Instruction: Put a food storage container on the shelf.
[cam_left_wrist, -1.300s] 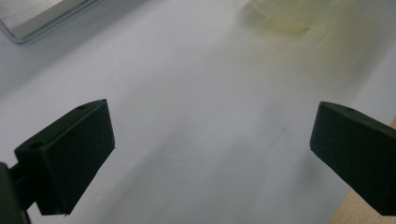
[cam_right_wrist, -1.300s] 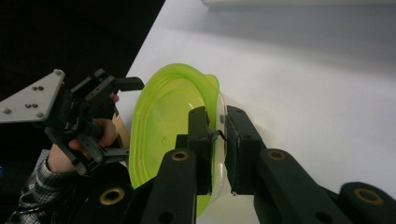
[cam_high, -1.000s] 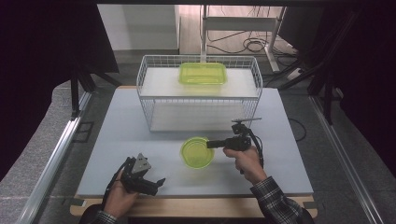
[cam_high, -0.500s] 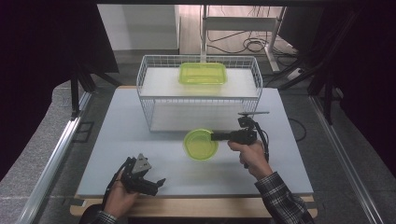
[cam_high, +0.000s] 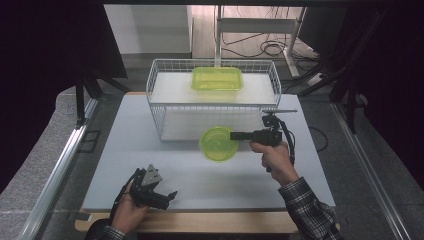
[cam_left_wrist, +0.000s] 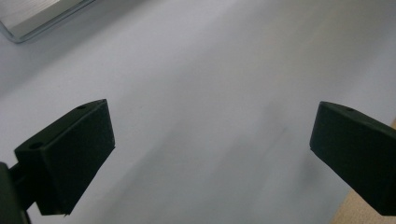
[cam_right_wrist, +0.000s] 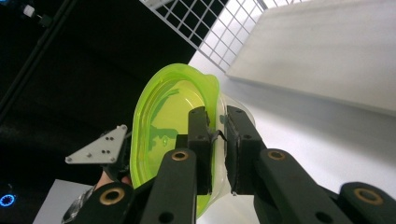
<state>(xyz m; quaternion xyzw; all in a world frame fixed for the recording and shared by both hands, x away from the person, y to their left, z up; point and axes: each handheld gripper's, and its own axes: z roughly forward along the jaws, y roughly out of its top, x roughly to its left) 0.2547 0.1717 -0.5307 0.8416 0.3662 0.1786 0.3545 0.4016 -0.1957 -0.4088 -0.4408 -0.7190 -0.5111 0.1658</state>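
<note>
A round, clear green bowl (cam_high: 218, 143) hangs tilted above the white table (cam_high: 125, 150), just in front of the wire basket (cam_high: 160, 100). My right gripper (cam_high: 234, 135) is shut on its right rim. In the right gripper view, the jaws of the right gripper (cam_right_wrist: 217, 126) pinch the thin rim of the bowl (cam_right_wrist: 163, 121), one pad on each side. My left gripper (cam_high: 162, 192) lies in the person's hand at the table's front left. In the left gripper view, the left gripper (cam_left_wrist: 210, 149) is wide open with only bare table between the jaws.
The wire basket holds a white shelf with a rectangular green container (cam_high: 217, 78) on top. The basket's mesh (cam_right_wrist: 210, 28) stands close behind the held bowl. Dark curtains flank the table, and a metal rail (cam_high: 60, 165) runs along the left side.
The right gripper has lifted the round bowl off the table and carried it a little toward the basket. The left gripper has stayed where it was.
</note>
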